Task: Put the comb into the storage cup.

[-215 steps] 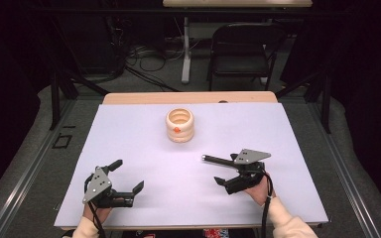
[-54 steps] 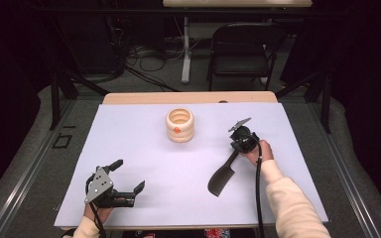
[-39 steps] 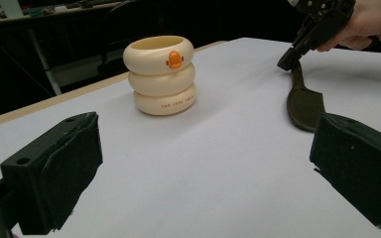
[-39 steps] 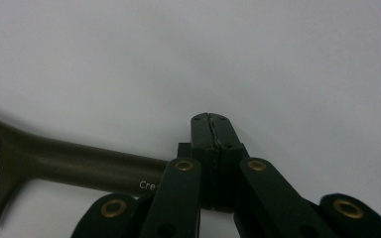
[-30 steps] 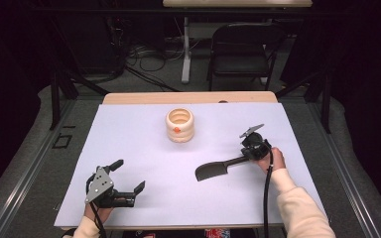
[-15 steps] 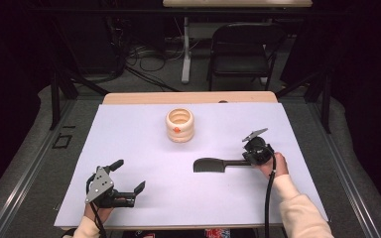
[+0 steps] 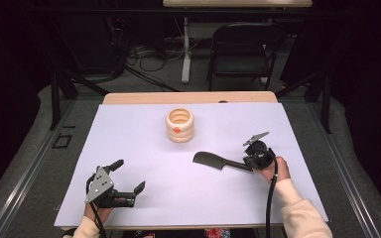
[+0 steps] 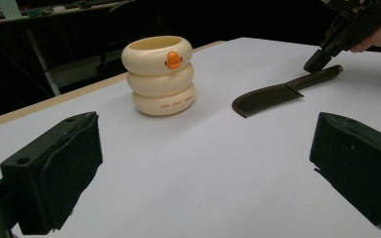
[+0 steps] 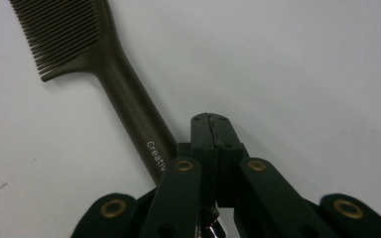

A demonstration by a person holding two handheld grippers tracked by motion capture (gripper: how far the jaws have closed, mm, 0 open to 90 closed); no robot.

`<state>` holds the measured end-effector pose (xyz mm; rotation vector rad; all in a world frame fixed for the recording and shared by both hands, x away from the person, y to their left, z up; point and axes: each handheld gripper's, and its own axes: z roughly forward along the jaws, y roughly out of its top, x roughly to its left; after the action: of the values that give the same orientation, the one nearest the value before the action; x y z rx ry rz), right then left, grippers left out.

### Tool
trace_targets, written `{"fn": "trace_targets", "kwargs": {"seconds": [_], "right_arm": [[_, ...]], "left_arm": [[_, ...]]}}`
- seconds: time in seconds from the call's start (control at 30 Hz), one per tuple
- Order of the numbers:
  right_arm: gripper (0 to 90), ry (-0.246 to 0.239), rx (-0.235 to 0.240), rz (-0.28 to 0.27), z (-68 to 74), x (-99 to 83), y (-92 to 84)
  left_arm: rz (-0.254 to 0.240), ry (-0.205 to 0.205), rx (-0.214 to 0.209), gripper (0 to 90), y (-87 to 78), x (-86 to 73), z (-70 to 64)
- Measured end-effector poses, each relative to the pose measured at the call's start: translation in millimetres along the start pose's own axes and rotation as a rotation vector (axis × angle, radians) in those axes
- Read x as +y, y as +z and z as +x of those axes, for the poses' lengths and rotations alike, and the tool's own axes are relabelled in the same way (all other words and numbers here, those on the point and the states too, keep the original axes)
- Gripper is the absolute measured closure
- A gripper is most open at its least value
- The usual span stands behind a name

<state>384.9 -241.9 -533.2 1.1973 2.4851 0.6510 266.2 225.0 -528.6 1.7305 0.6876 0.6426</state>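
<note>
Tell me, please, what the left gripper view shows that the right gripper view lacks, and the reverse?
Left gripper view: a cream ringed cup with an orange spot, the left hand-held gripper open, and the right hand-held gripper just above the end of the comb handle. Right gripper view: white lettering on the handle, and the right hand-held gripper's jaws shut beside it, not on it. Both: the dark comb lying flat on the white table.

A dark room holds a folding chair (image 7: 242, 49) and floor cables (image 7: 144, 59) behind the white-topped table (image 7: 144, 139).
</note>
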Motion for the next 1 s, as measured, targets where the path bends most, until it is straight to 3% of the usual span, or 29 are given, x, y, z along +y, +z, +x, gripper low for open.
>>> {"fn": "trace_targets", "kwargs": {"seconds": [0.2, 0.73, 1.0], "right_arm": [[90.0, -0.012, 0.009, 0.023, 5.2, -0.1, -0.6], [90.0, -0.023, 0.03, 0.022, 11.2, -0.7, -1.0], [80.7, -0.022, 0.009, 0.008, 8.2, -1.4, -4.8]], "left_arm": [[0.0, 0.0, 0.0, 0.0, 0.2, 0.0, 0.1], [-0.002, 0.004, -0.002, 0.0, 0.8, 0.4, 0.3], [-0.003, 0.004, -0.002, 0.0, 0.9, 0.5, 0.5]]}}
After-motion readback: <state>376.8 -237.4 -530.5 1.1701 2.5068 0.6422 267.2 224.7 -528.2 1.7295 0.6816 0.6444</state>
